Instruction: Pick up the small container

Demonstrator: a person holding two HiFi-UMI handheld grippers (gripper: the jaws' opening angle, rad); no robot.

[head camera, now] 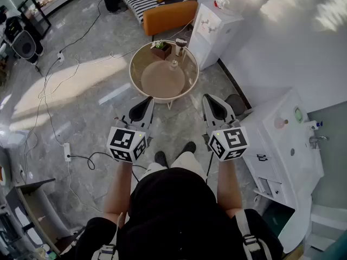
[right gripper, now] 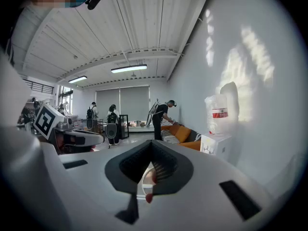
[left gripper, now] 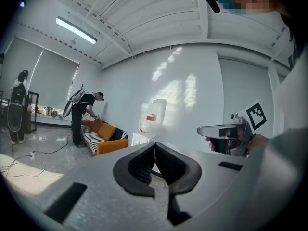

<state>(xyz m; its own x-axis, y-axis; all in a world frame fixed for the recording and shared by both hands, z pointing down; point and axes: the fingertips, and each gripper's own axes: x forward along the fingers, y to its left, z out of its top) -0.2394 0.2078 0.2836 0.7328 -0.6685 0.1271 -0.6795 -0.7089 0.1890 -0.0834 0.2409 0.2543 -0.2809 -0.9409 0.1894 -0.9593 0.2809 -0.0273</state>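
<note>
A round table (head camera: 140, 64) with a glass rim and a tan top stands on the floor ahead of me. On its far side sit a small brown planter (head camera: 161, 49) and a small white-and-dark container (head camera: 180, 44). A tiny pale object (head camera: 174, 64) stands nearer the middle. My left gripper (head camera: 147, 103) and right gripper (head camera: 210, 101) are held side by side, short of the table's near edge and pointing at it. In the left gripper view the left gripper's (left gripper: 155, 146) jaws meet with nothing between them. The right gripper's (right gripper: 150, 145) do the same in the right gripper view.
A water dispenser (head camera: 214, 23) stands right of the table and an orange sofa (head camera: 169, 14) behind it. A white counter with a sink (head camera: 284, 145) runs along my right. Cables (head camera: 59, 75) and a power strip (head camera: 67, 151) lie on the floor at left. People stand far off.
</note>
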